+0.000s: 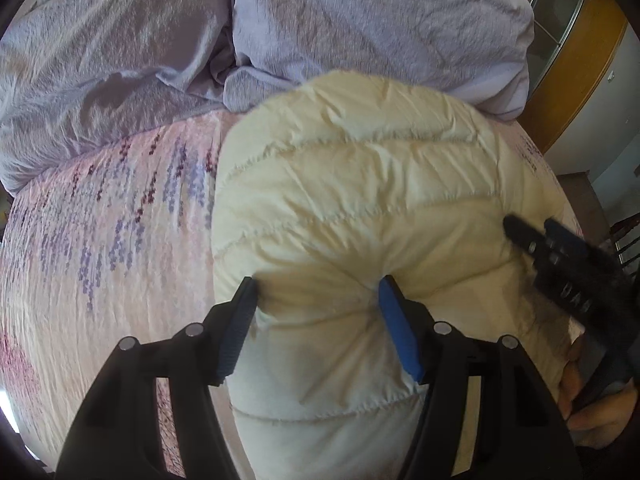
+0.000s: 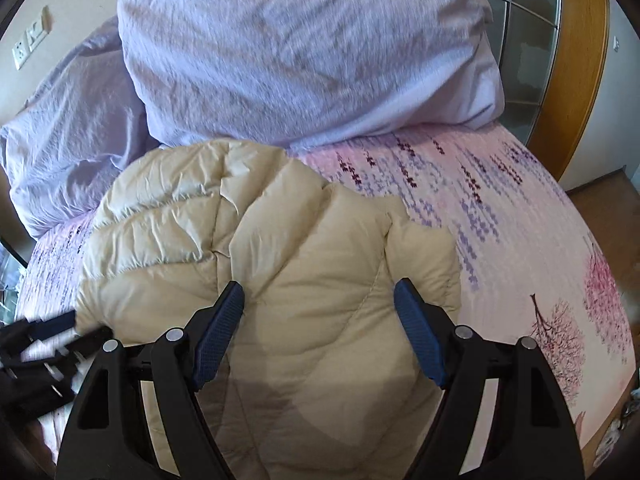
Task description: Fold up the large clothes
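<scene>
We see a bed covered by a pink sheet (image 2: 520, 216) printed with hanging lavender-coloured flower strands, and, at the lower right of the right wrist view, pink blossom trees (image 2: 600, 292). Across the top of both views lies a crumpled lilac duvet (image 2: 304, 52), bunched into two mounds, one at the upper middle and one at the upper left (image 1: 96, 80). In the upper left corner of the right wrist view we make out wall sockets (image 2: 30, 42) on a beige wall. At the upper right stands a wooden-framed door with frosted glass panes (image 2: 520, 40). Below it, at the right edge, we see wooden flooring (image 2: 596, 196).
</scene>
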A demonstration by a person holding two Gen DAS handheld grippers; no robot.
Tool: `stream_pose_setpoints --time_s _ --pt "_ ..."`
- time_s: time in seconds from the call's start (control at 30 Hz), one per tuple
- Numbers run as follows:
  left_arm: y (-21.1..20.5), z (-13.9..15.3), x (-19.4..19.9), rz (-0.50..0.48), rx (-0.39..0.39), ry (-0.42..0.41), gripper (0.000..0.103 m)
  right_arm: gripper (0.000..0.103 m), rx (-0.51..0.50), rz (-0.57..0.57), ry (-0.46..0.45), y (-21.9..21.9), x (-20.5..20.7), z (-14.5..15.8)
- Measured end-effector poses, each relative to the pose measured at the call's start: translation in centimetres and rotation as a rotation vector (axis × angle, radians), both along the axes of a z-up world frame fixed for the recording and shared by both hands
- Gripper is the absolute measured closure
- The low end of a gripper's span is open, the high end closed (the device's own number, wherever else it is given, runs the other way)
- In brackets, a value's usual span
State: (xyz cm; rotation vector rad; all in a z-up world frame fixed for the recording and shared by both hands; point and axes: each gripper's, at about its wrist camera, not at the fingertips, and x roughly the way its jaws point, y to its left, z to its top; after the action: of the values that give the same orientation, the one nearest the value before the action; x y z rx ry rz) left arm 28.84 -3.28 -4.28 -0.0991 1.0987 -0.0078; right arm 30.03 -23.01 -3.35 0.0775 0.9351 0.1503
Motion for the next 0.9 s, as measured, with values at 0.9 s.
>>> stream_pose_setpoints --time_s 0.9 --pt "-2.2 -1.6 5.6 0.041 0.103 -0.104 0.019 0.019 0.052 -0.021 -0.002 -1.3 -0.3 -2.4"
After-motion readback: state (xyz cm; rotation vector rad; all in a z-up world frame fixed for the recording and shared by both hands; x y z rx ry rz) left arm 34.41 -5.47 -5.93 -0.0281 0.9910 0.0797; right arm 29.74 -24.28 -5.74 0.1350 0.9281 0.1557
